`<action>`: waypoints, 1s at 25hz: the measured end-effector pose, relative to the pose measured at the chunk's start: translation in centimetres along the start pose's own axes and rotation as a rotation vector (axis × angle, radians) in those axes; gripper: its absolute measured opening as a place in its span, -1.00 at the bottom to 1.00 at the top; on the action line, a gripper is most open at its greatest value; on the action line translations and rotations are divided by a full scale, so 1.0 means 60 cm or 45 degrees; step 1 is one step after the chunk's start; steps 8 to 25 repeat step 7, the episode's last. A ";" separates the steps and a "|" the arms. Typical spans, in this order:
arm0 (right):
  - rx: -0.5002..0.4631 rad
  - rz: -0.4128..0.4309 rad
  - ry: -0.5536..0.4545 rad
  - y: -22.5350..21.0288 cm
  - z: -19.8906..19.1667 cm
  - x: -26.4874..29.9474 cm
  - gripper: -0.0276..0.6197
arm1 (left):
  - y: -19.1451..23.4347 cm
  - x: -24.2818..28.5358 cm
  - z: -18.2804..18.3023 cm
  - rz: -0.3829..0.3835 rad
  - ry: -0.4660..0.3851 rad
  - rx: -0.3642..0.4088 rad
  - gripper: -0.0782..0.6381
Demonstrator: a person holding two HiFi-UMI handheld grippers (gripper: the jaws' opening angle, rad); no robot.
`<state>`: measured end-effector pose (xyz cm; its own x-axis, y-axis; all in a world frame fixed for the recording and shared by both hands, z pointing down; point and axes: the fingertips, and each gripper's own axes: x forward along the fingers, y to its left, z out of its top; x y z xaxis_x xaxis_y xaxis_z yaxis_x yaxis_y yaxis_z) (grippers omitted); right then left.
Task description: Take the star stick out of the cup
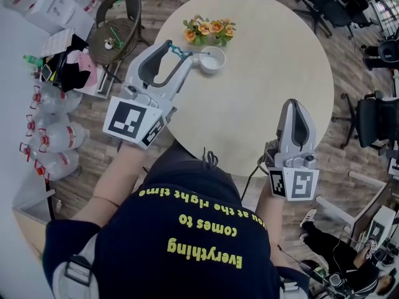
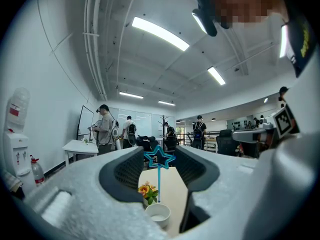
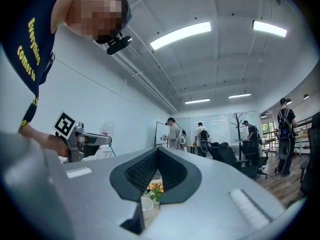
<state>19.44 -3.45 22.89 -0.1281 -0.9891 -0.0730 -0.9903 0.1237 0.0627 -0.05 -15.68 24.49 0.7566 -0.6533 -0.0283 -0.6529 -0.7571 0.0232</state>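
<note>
A blue star stick (image 2: 159, 158) is pinched by its star between the pads of my left gripper (image 2: 159, 160), which is shut on it. The thin stem hangs straight down toward the white cup (image 2: 158, 215); I cannot tell whether its lower end is inside the cup. In the head view the left gripper (image 1: 176, 49) hovers just left of the cup (image 1: 212, 59), with the stem reaching to its rim. My right gripper (image 1: 295, 106) is shut and empty over the table's near right edge, pointing toward the cup (image 3: 145, 204).
A small pot of orange flowers (image 1: 209, 30) stands right behind the cup on the round beige table (image 1: 274, 73). A wicker chair (image 1: 115, 30) and water bottles (image 1: 50, 136) are on the left, and office chairs (image 1: 374, 117) on the right. People stand in the far background.
</note>
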 end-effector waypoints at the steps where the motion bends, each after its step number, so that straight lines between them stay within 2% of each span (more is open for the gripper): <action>1: -0.004 0.005 0.002 0.001 -0.001 0.001 -0.88 | 0.001 0.001 -0.001 0.000 0.001 0.000 -0.22; 25: -0.022 0.026 0.009 0.013 0.000 0.005 -0.88 | 0.005 0.001 0.001 -0.006 -0.003 -0.006 -0.22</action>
